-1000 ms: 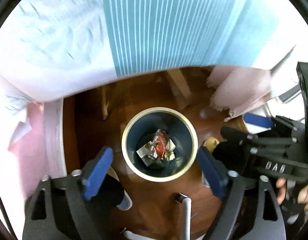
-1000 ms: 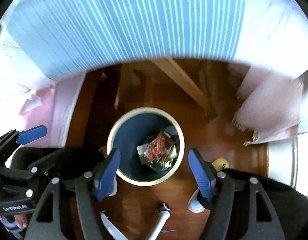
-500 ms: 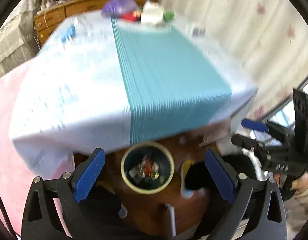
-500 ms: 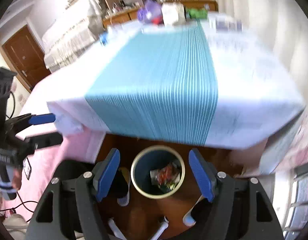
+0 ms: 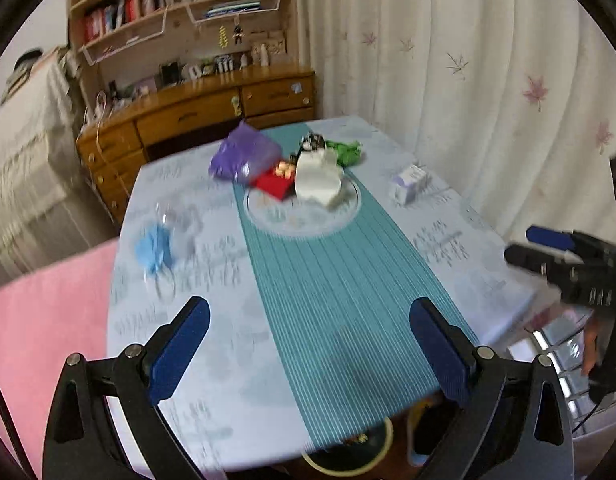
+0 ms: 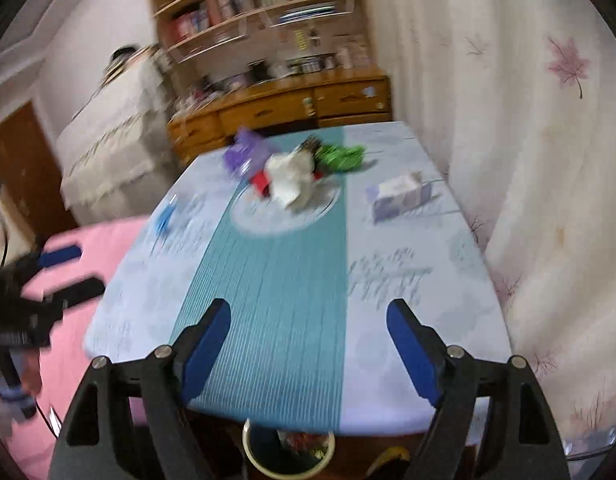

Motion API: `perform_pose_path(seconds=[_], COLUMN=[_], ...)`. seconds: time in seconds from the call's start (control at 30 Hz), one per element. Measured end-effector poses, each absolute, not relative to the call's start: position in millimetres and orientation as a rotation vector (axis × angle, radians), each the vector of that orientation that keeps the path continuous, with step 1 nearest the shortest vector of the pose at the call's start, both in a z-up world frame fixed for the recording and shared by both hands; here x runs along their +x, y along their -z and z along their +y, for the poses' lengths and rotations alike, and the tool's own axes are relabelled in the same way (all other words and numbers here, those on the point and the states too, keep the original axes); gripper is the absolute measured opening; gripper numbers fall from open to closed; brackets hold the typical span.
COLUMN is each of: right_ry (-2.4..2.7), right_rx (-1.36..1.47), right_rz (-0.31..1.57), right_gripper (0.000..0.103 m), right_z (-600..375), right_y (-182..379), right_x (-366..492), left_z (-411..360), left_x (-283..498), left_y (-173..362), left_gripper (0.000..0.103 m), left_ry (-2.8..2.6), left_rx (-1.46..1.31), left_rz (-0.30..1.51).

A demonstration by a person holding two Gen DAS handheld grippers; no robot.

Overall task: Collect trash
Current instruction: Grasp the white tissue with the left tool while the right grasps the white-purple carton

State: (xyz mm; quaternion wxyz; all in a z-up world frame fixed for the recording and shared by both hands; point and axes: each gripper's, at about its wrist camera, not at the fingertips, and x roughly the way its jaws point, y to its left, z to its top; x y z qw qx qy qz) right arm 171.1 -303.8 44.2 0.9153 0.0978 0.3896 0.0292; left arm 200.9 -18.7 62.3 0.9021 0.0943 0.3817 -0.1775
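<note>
Both grippers were spread wide and empty above the table's near edge.
Left gripper [image 5: 308, 344] and right gripper [image 6: 308, 344] had blue ribbed pads. Round cream-rimmed bin [image 6: 288, 454] sat on the floor under the table edge, wrappers inside. Striped teal runner [image 6: 276, 280] crossed the pale tablecloth [image 5: 228, 380]. Far end: crumpled purple bag [image 5: 244, 158], red box [image 5: 272, 186], white wad [image 5: 317, 180], green wrapper [image 5: 344, 151]; tissue box [image 6: 399, 195] to the right.
</note>
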Motion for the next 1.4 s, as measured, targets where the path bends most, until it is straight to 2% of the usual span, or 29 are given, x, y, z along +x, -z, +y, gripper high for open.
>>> perform_pose_path(seconds=[0.2, 0.47, 0.6, 0.83, 0.93, 1.07, 1.17, 1.3, 1.33, 1.4], right_ry=[0.052, 0.216, 0.289, 0.325, 0.278, 0.172, 0.103, 0.052, 0.044, 0.032], right_rx=[0.352, 0.528, 0.558, 0.5, 0.454, 0.422, 0.437, 0.439, 0.439, 0.44], right_rz=[0.848, 0.961, 1.018, 1.081, 1.074, 1.054, 1.053, 1.035, 1.029, 1.019], right_gripper=[0.081, 0.082, 0.082, 0.083, 0.08, 0.058, 0.053, 0.052, 0.051, 0.051], right_z=[-346, -388, -398, -393, -388, -383, -383, -385, -385, -386], right_y=[-38, 11, 41, 74, 77, 74, 74, 75, 75, 76], right_x=[254, 355, 388, 424, 427, 422, 418, 414, 413, 413], left_z=[-53, -73, -80, -99, -110, -124, -134, -147, -149, -154], left_x=[277, 389, 430, 466, 473, 480, 488, 493, 494, 493], left_y=[-50, -11, 14, 35, 38, 40, 43, 46, 46, 47], left_gripper=[0.099, 0.099, 0.099, 0.099, 0.099, 0.099, 0.099, 0.099, 0.095, 0.073], left_ry=[0.339, 0.357, 0.406, 0.462, 0.5, 0.559, 0.623, 0.671, 0.677, 0.689], left_rx=[0.284, 0.252, 0.233, 0.31, 0.348, 0.392, 0.397, 0.402, 0.394, 0.378], left_rz=[0.769, 0.842, 0.899, 0.895, 0.874, 0.849, 0.859, 0.858, 0.862, 0.874])
